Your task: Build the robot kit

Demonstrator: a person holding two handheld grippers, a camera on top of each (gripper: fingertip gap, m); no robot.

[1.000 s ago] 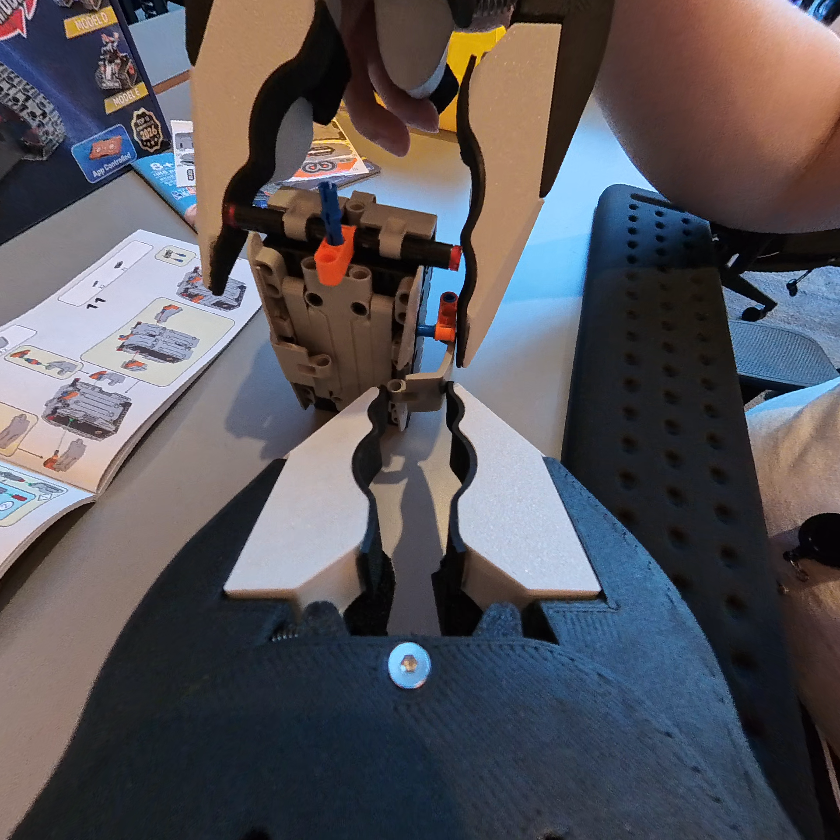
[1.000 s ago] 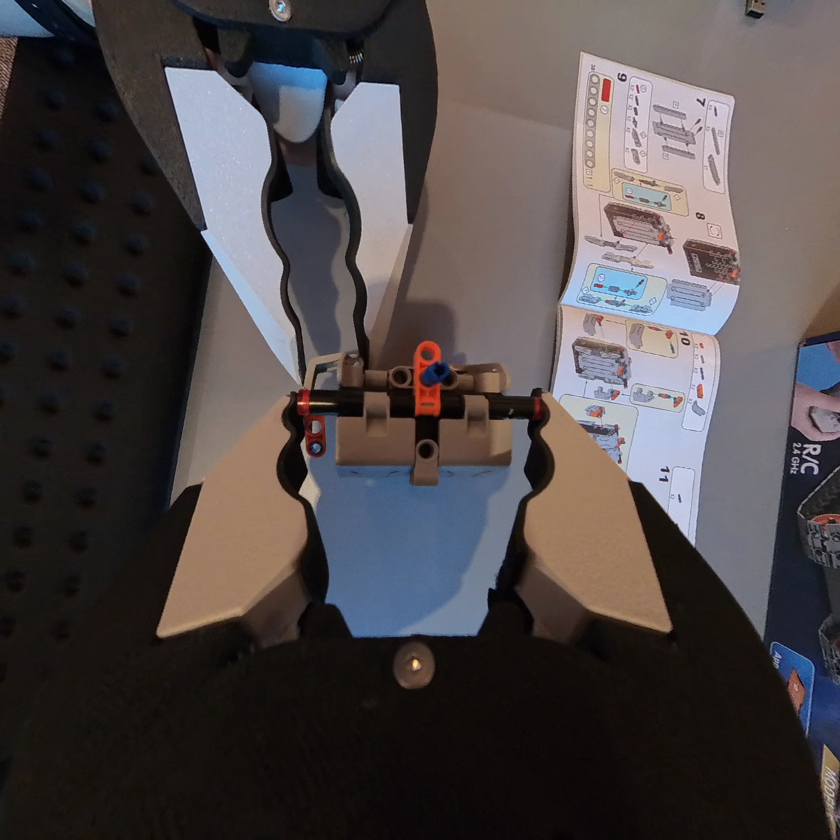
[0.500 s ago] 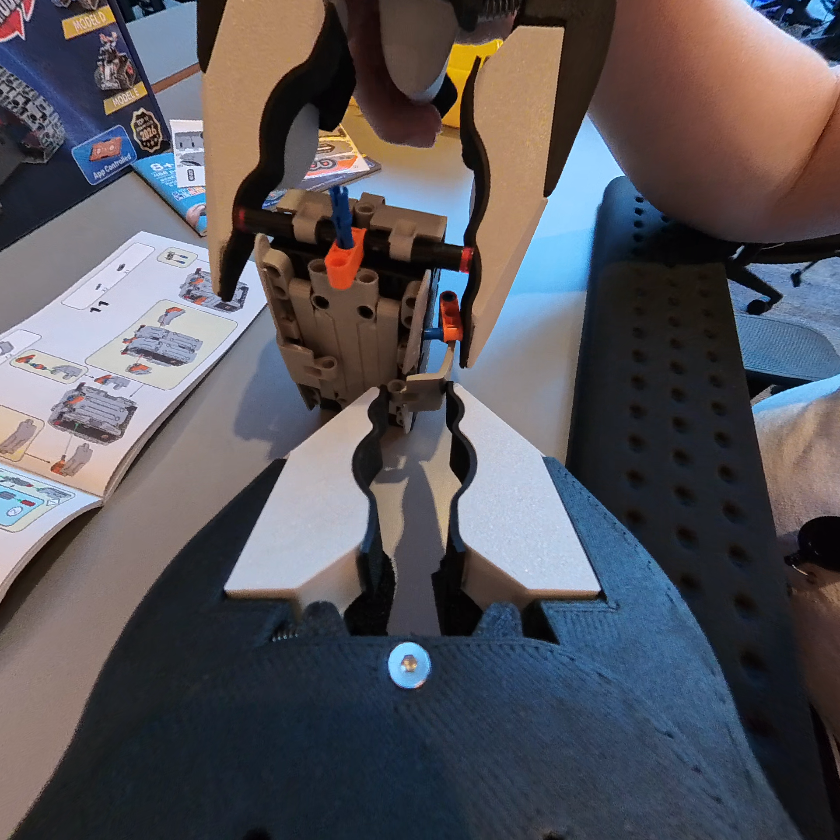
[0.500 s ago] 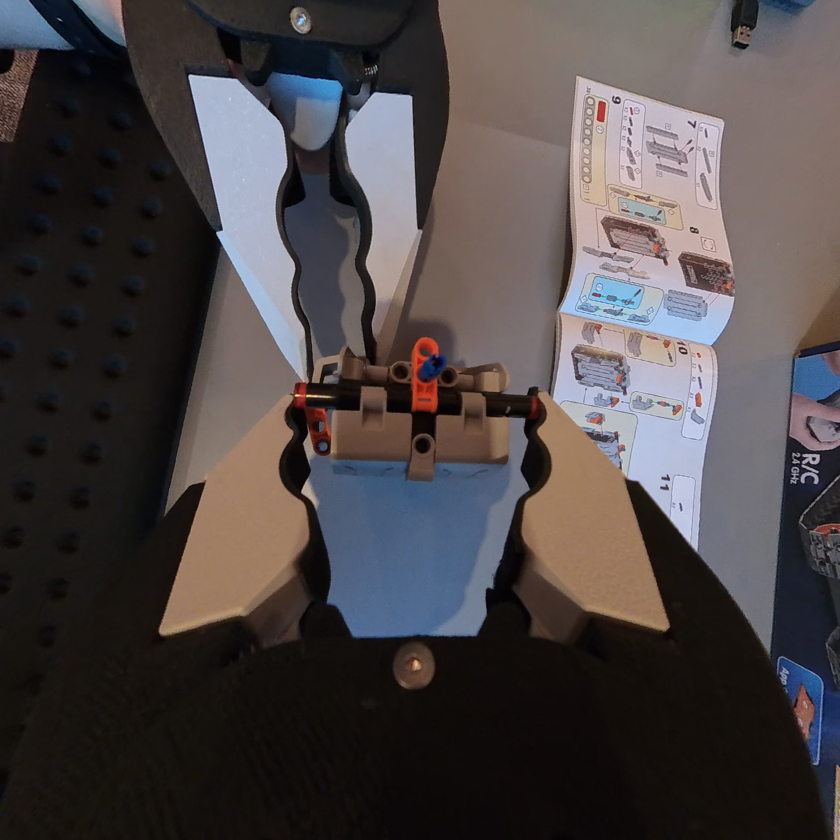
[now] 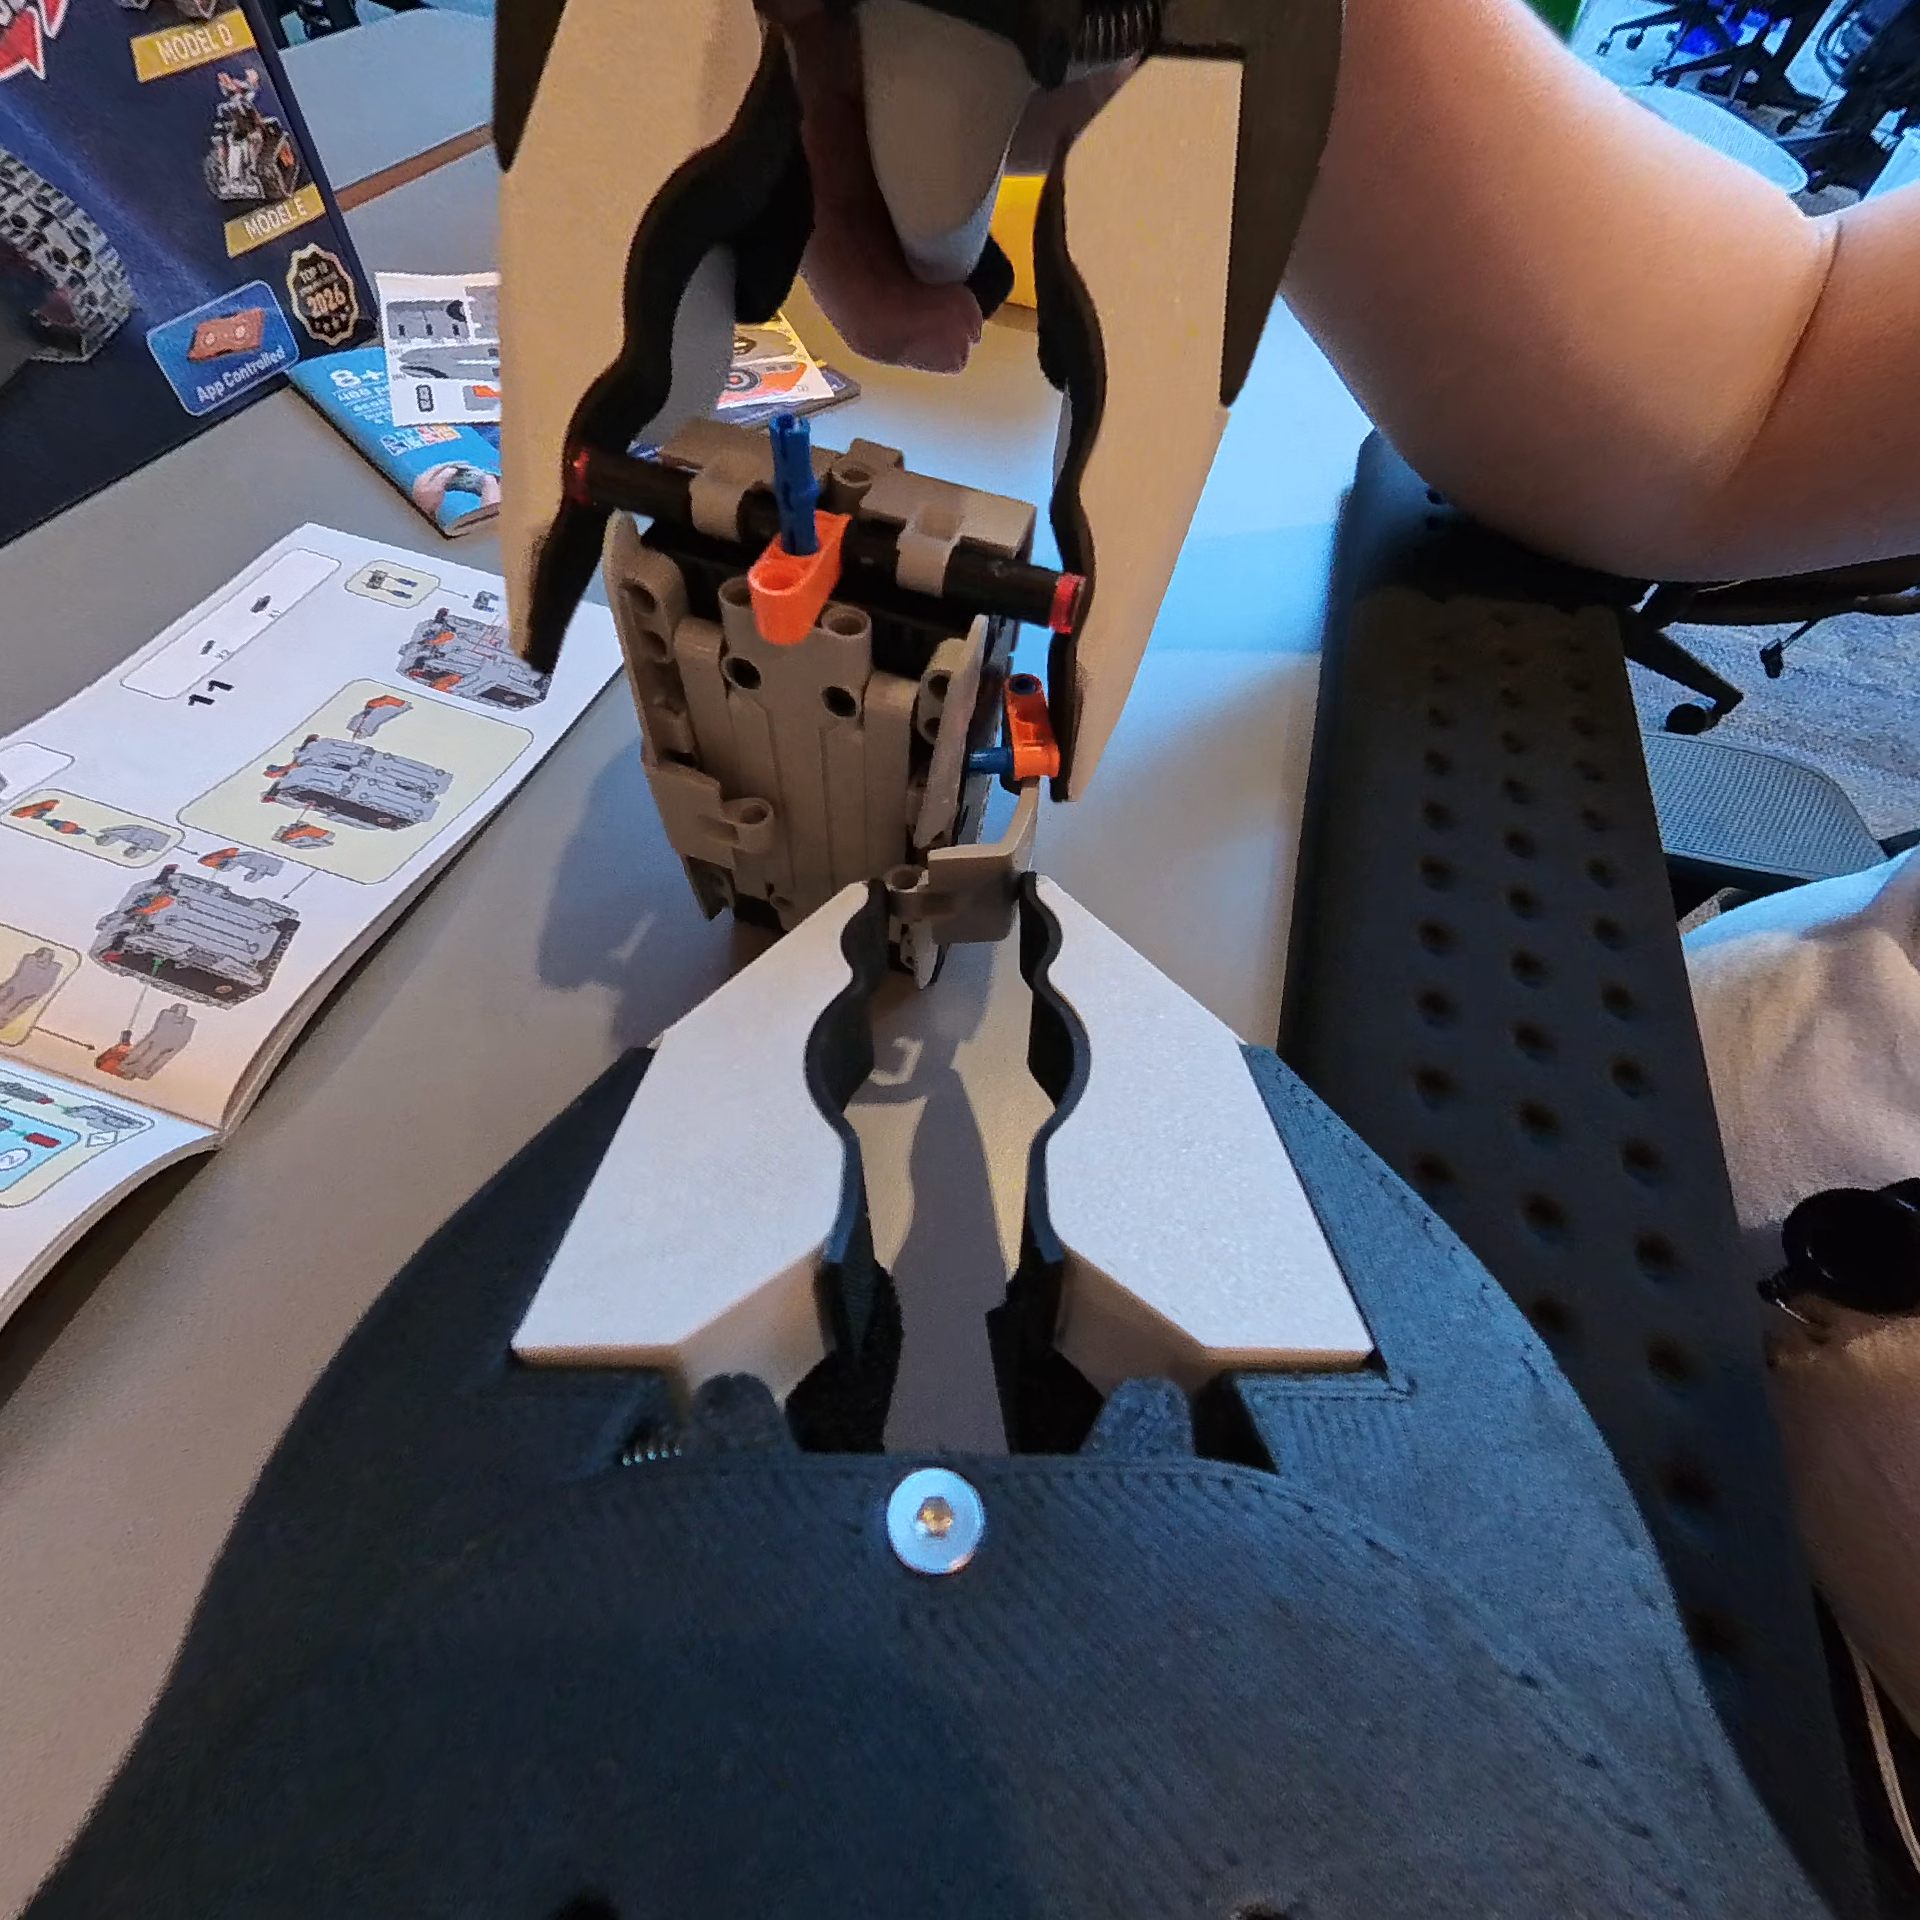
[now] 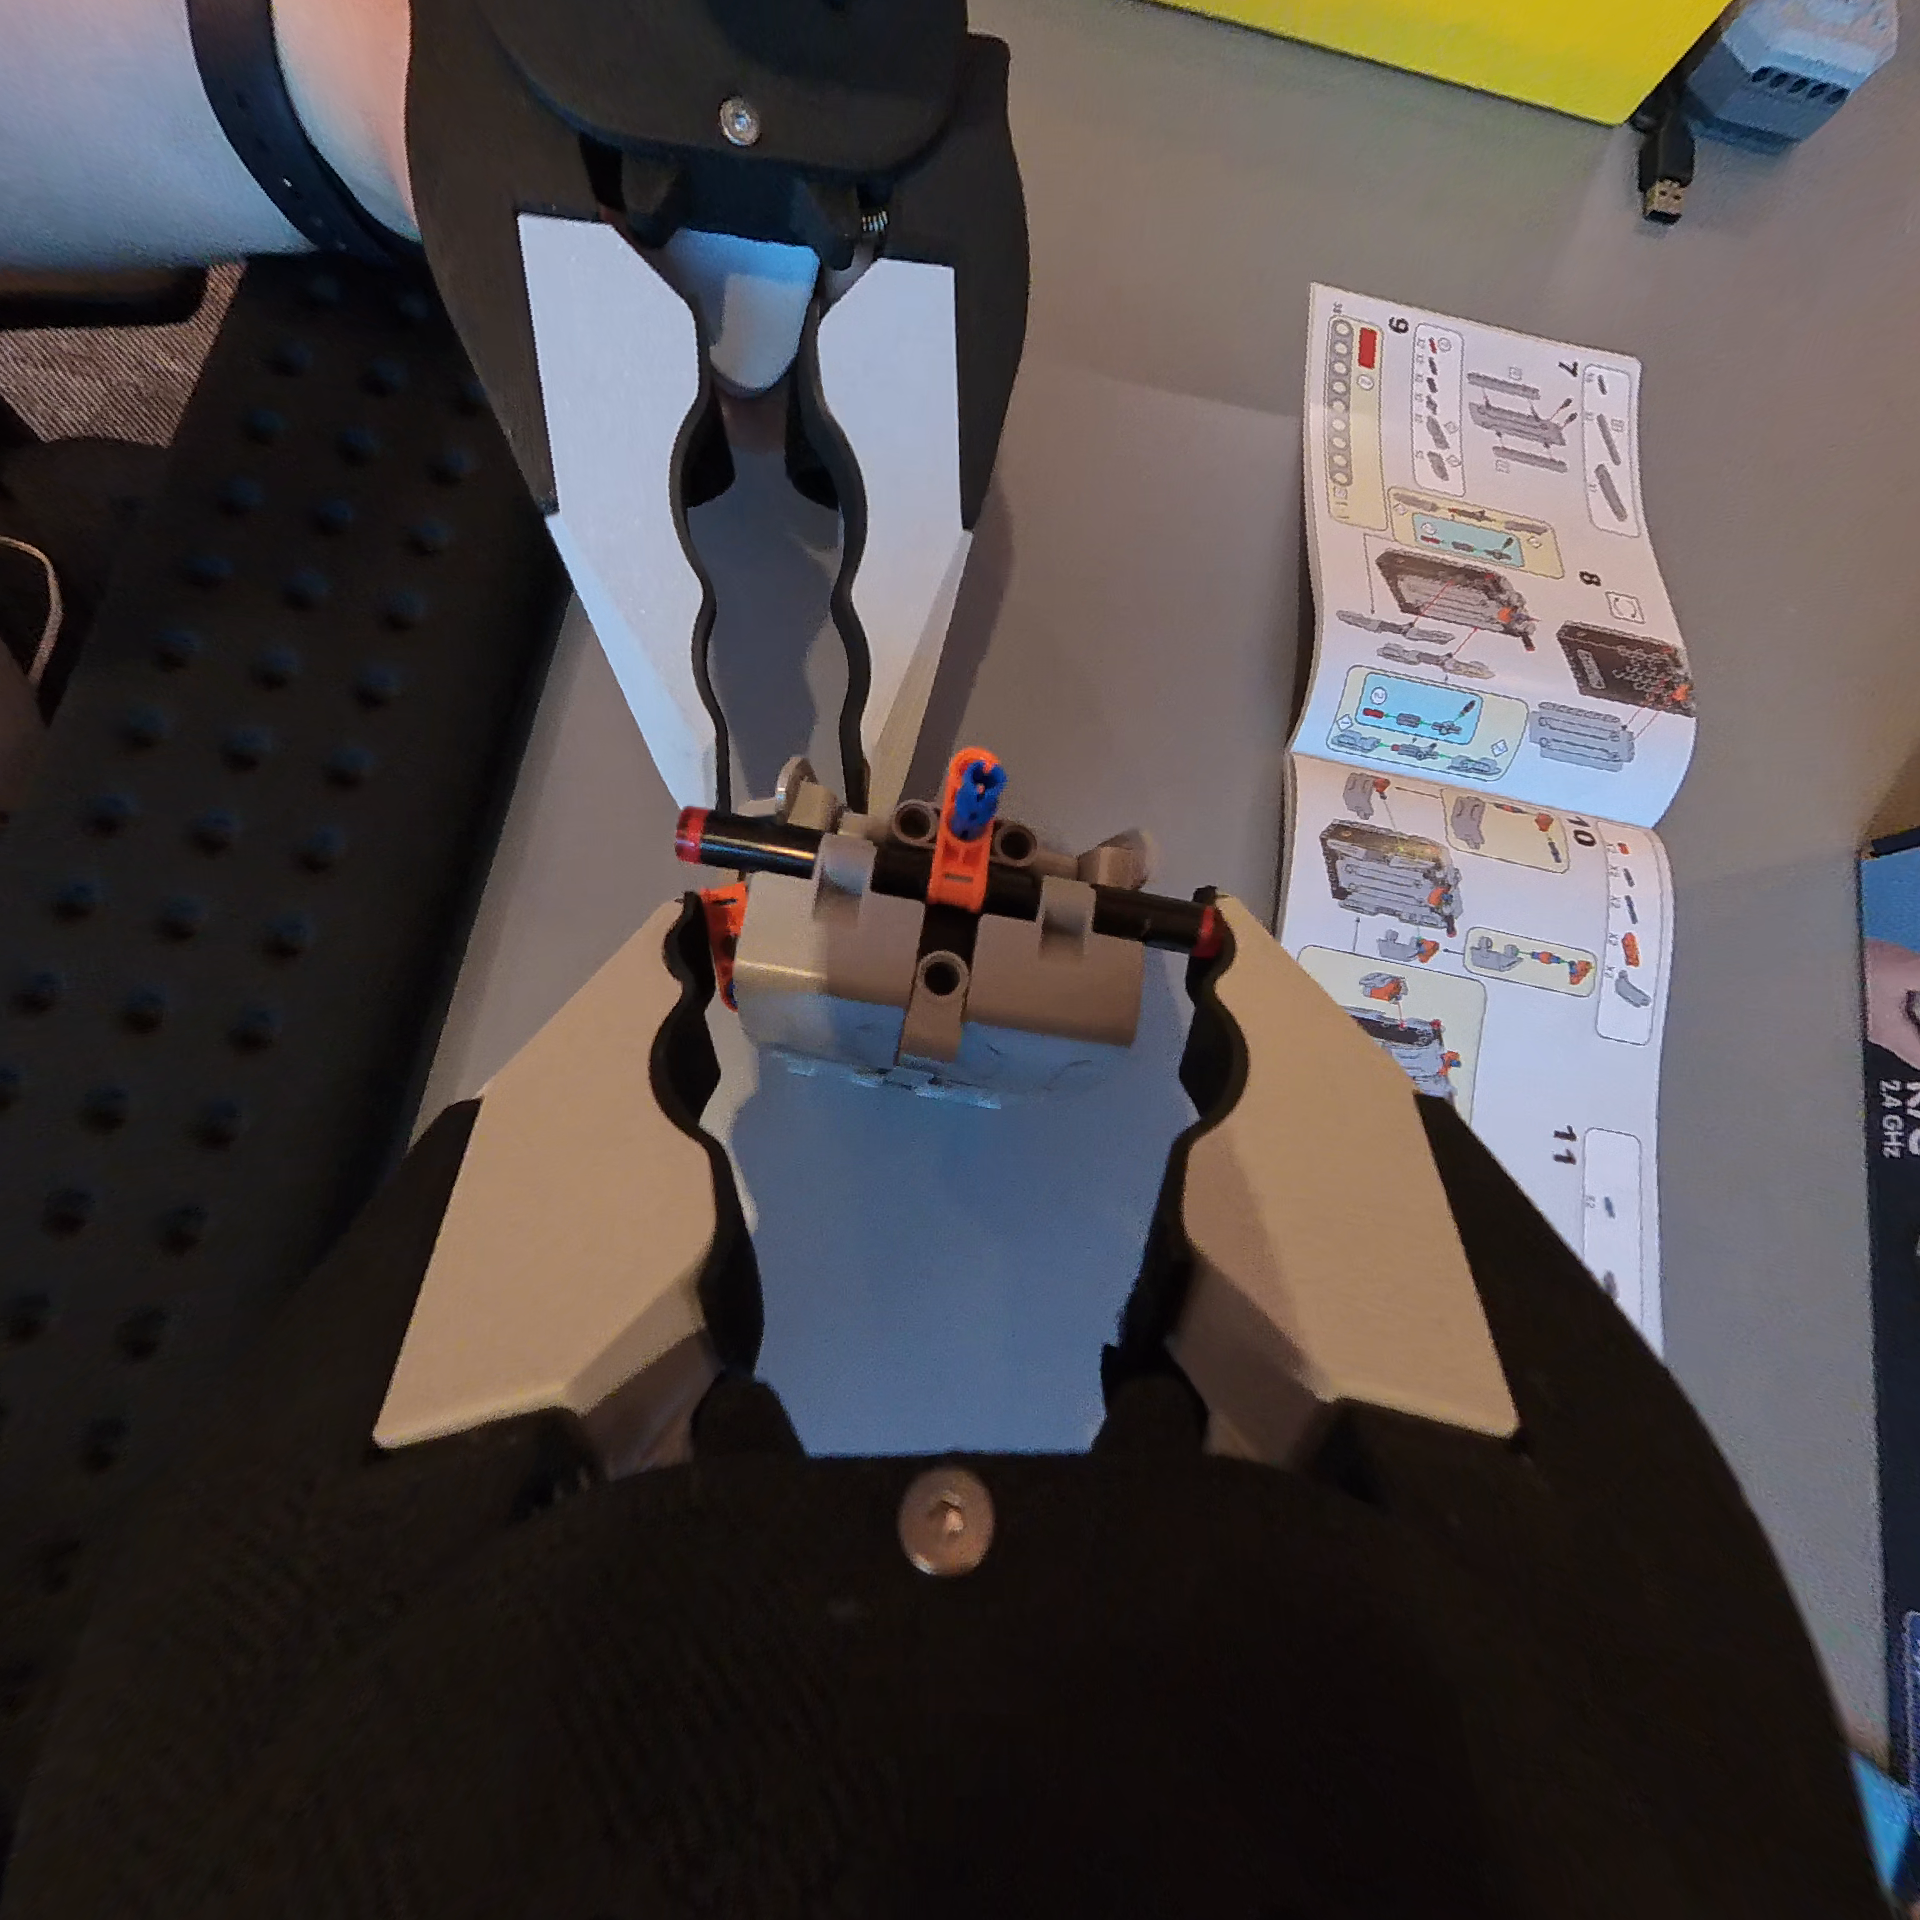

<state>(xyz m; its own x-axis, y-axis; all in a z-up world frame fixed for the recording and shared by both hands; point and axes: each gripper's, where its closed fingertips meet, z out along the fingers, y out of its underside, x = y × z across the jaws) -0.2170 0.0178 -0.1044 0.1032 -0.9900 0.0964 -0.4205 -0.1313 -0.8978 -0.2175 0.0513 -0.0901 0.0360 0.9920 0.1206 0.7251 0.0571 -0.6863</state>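
Observation:
A grey brick assembly point(image 5: 800, 727) stands upright on the grey table point(image 5: 416, 1143), with a black red-tipped axle point(image 5: 665, 488) across its top, an orange connector and a blue pin. My left gripper point(image 5: 945, 899) is shut on a small grey bracket point(image 5: 961, 883) at the assembly's lower corner. My right gripper point(image 6: 951, 914) comes from above and is shut across the black axle point(image 6: 1143, 914), which lies slanted between its pads. The right gripper also shows in the left wrist view point(image 5: 800, 722), and the left gripper in the right wrist view point(image 6: 790, 790).
An open instruction booklet point(image 5: 260, 831) lies left of the assembly and also shows in the right wrist view point(image 6: 1475, 727). A dark blue box point(image 5: 135, 208) stands behind it. A black perforated pad point(image 5: 1507, 935) lies on the right. A yellow box point(image 6: 1455, 42) and a grey device with a cable point(image 6: 1787, 73) lie farther off.
The assembly has twisted between the grippers: the black axle, level in the right wrist view before, now slants with its left end farther away. Both grippers keep their holds.

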